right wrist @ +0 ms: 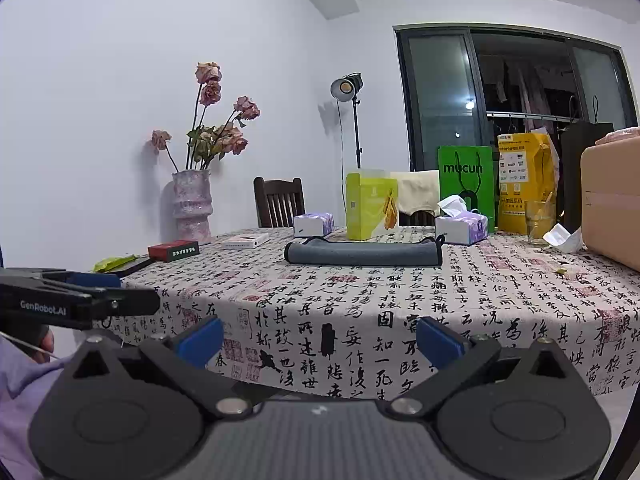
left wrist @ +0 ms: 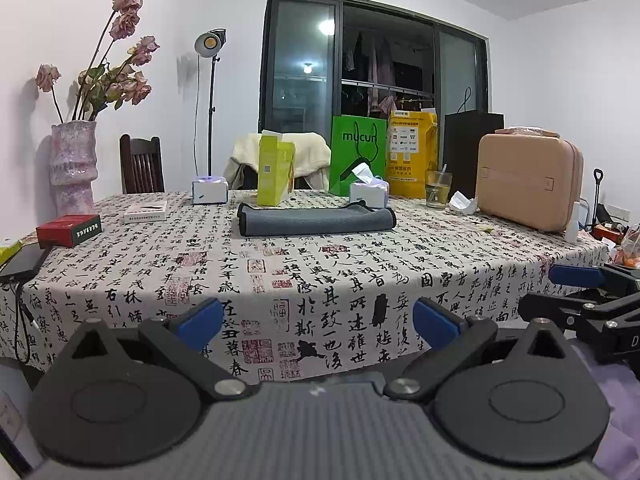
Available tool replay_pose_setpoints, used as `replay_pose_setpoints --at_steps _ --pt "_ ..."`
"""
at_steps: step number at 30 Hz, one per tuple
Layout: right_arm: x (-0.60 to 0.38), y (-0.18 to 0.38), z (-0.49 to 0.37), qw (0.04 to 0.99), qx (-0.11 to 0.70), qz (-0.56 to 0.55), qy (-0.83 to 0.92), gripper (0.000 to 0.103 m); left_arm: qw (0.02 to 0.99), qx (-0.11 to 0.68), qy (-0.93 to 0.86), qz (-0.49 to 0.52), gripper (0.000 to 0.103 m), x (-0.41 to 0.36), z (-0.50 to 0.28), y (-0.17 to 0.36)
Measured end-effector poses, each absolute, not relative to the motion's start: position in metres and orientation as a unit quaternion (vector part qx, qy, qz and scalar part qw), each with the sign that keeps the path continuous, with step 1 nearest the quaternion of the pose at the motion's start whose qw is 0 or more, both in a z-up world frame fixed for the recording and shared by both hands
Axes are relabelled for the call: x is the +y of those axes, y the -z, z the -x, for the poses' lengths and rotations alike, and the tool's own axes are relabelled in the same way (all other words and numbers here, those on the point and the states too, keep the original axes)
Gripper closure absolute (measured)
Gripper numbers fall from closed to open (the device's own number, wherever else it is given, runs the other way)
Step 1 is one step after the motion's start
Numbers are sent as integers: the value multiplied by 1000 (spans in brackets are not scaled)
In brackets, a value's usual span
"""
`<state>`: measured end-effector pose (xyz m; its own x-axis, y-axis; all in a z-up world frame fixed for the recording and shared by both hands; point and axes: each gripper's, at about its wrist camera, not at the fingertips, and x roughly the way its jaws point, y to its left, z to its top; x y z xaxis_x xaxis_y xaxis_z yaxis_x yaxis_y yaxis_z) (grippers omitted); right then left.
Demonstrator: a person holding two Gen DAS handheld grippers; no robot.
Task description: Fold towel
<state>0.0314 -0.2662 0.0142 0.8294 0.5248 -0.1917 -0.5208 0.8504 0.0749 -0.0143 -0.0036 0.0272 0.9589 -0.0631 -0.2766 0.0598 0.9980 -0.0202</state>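
While both tools stand released and empty off the table's near edge, the left gripper point(left wrist: 316, 320) and right gripper point(right wrist: 320, 340) face the folded grey microfibre towel point(left wrist: 316, 222), well ahead. Its long axis runs crosswise. Risk: reaching could nudge the yellow-green carton point(left wrist: 276, 172) just beyond it.

Lighting: even, cool indoor light; studio lamp point(left wrist: 211, 42) glows amber, upper centre. Dark window point(left wrist: 372, 64) carries lamp reflections. Vase point(left wrist: 74, 166) shadow soft on wall. Fisheye bending and black vignetting at corners. Focus sharp throughout.
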Motion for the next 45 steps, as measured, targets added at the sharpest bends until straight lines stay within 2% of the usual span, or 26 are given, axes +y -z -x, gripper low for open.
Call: replay_pose_setpoints --at_steps 45 --pt "-260 -10 -30 955 102 -9 -278 0 990 140 30 9 0 3 15 -27"
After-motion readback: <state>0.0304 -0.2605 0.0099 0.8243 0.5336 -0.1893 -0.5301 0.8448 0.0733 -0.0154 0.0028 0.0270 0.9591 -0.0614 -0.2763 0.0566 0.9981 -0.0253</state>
